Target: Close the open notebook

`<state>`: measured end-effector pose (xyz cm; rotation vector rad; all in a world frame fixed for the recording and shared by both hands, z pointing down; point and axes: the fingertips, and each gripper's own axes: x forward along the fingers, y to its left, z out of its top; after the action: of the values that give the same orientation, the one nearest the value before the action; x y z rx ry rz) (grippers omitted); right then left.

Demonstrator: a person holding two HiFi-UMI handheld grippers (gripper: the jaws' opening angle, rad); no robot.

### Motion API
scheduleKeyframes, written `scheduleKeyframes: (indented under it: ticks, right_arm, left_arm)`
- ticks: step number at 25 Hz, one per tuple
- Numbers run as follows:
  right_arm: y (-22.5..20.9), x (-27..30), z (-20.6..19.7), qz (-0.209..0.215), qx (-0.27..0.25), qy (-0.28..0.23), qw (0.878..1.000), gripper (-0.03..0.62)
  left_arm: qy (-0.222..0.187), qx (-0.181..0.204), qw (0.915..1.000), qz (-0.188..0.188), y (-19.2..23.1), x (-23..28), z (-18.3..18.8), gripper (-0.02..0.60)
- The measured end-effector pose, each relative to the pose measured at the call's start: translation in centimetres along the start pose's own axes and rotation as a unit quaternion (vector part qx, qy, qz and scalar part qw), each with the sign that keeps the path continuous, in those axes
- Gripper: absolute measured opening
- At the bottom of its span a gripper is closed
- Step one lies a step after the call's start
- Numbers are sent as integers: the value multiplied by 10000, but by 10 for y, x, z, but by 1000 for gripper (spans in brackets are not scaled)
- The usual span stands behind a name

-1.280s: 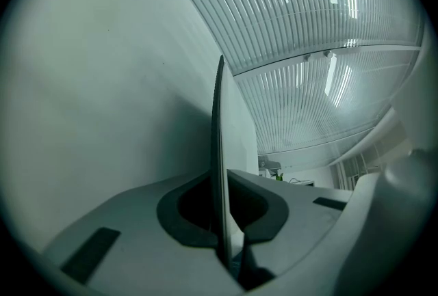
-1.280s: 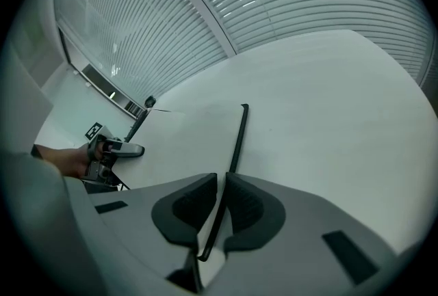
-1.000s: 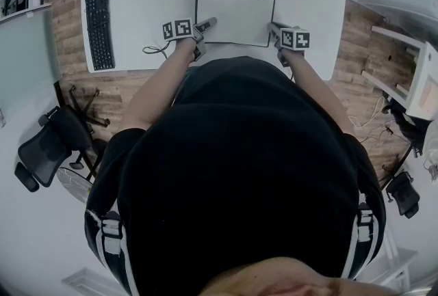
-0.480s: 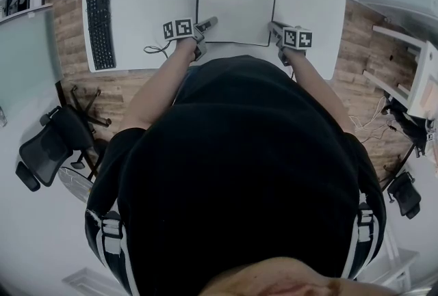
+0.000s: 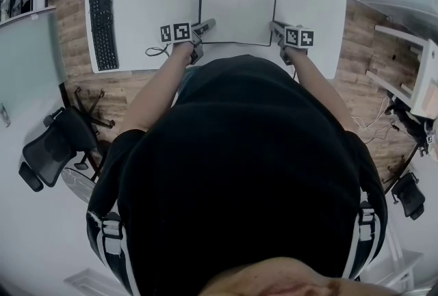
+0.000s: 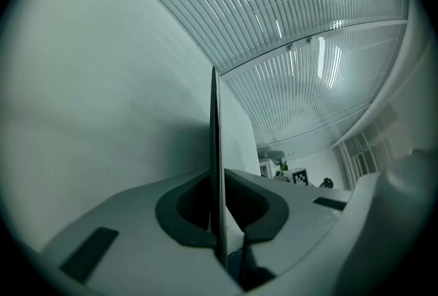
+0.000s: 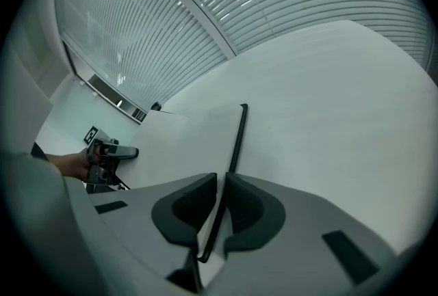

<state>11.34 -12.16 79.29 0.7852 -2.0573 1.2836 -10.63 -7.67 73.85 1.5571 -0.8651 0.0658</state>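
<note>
Notebook (image 5: 237,16) lies open, pages blank, cover dark.

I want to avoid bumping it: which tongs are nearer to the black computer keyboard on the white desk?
Left. The left tongs grip the left edge of the open white-paged notebook, the side toward the black keyboard; the right tongs grip its opposite edge, farther away.
</note>
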Motion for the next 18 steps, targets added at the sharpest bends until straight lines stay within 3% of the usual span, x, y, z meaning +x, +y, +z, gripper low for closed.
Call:
scheduleKeyframes:
  ticks: [14, 18]
  right_arm:
    - [1, 1, 0, 38, -78, 74, 9999, 66]
    - [-2, 2, 2, 71, -34, 68, 9999, 65]
  left_arm:
    - [126, 511, 9985, -145, -38, -12, -1, 43]
    - [185, 745, 9967, -270, -60, -9, 1, 73]
